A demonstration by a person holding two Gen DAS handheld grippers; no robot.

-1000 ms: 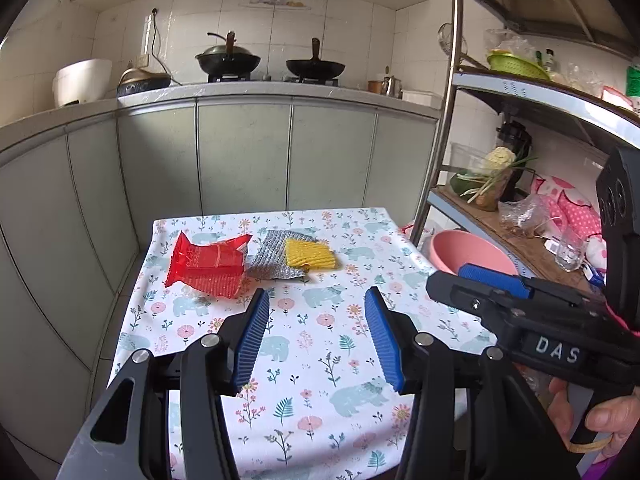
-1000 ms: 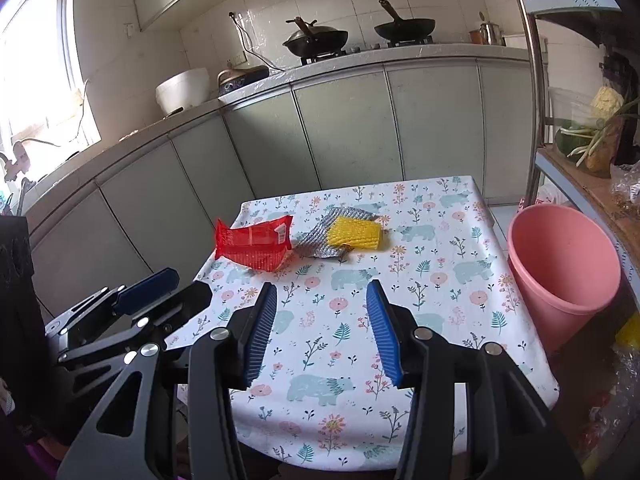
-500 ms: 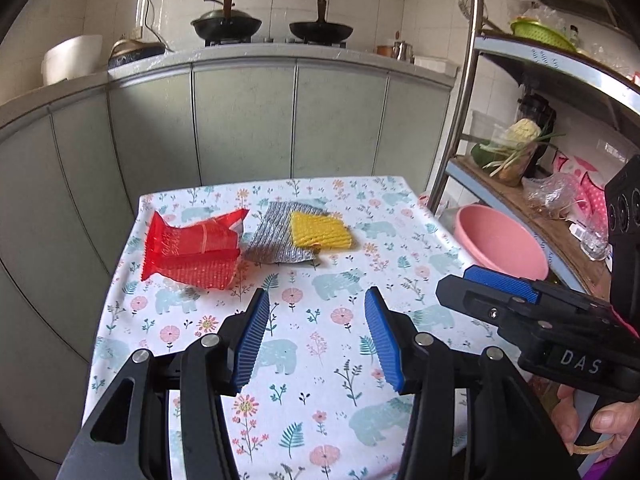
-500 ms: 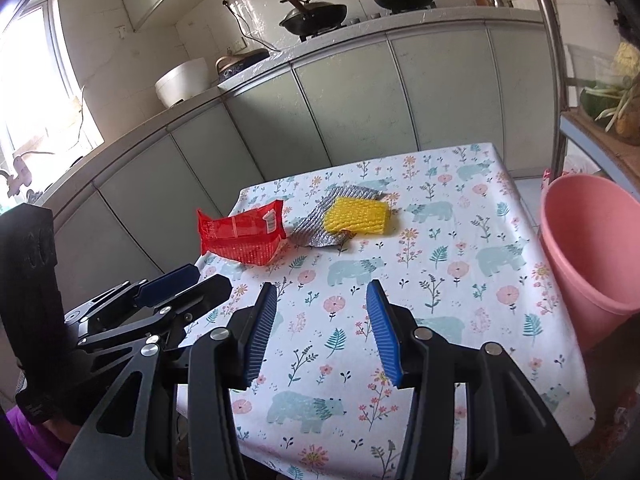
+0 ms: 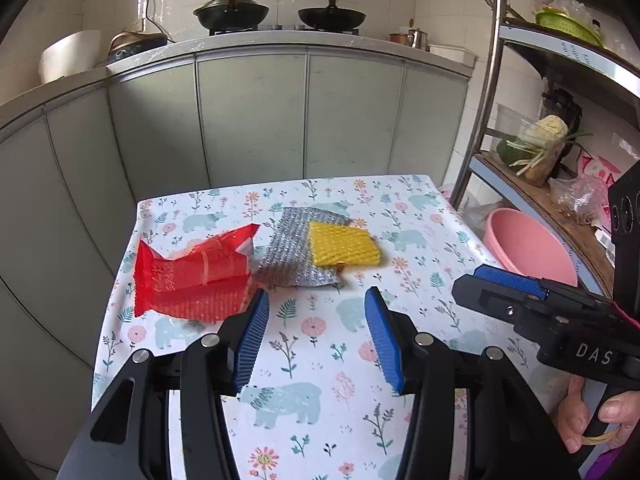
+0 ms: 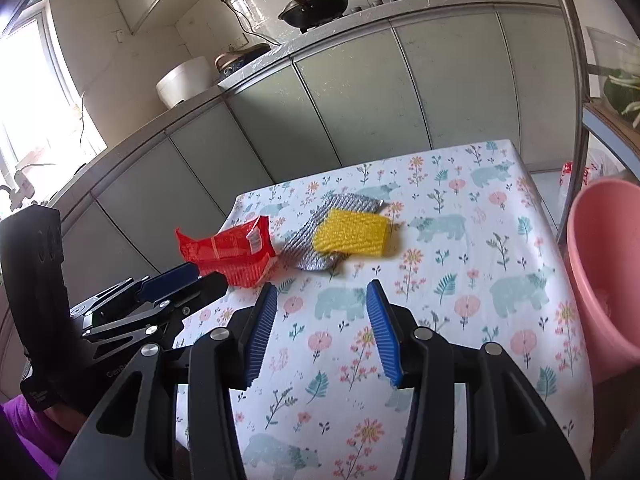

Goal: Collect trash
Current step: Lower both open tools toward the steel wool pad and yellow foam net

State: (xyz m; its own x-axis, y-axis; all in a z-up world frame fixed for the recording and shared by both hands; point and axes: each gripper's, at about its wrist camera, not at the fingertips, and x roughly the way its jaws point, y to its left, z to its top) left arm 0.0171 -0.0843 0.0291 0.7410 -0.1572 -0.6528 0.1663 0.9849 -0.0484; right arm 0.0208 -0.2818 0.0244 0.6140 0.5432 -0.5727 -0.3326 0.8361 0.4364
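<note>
Three pieces of trash lie on the floral tablecloth (image 5: pixel 320 364) (image 6: pixel 500 240): a red wrapper (image 5: pixel 192 276) (image 6: pixel 232 250) at the left, a silver foil wrapper (image 5: pixel 290 254) (image 6: pixel 316 246) in the middle, and a yellow mesh piece (image 5: pixel 342 244) (image 6: pixel 352 234) lying partly on the foil. My left gripper (image 5: pixel 316 300) hovers over the table just short of the foil, open and empty, its left fingertip near the red wrapper's edge. My right gripper (image 6: pixel 322 292) is open too, short of the foil and yellow piece, with nothing between its pads.
A pink bucket (image 5: pixel 524 244) (image 6: pixel 600 280) stands off the table's right edge. A metal shelf rack (image 5: pixel 484 92) with vegetables and bags rises at the right. Grey kitchen cabinets (image 5: pixel 252 116) with pans on the counter run behind the table. A hand (image 5: pixel 592 420) holds the right gripper's handle.
Both grippers have moved forward and down toward the trash, which now looks larger and closer. Their jaws kept the same opening.
</note>
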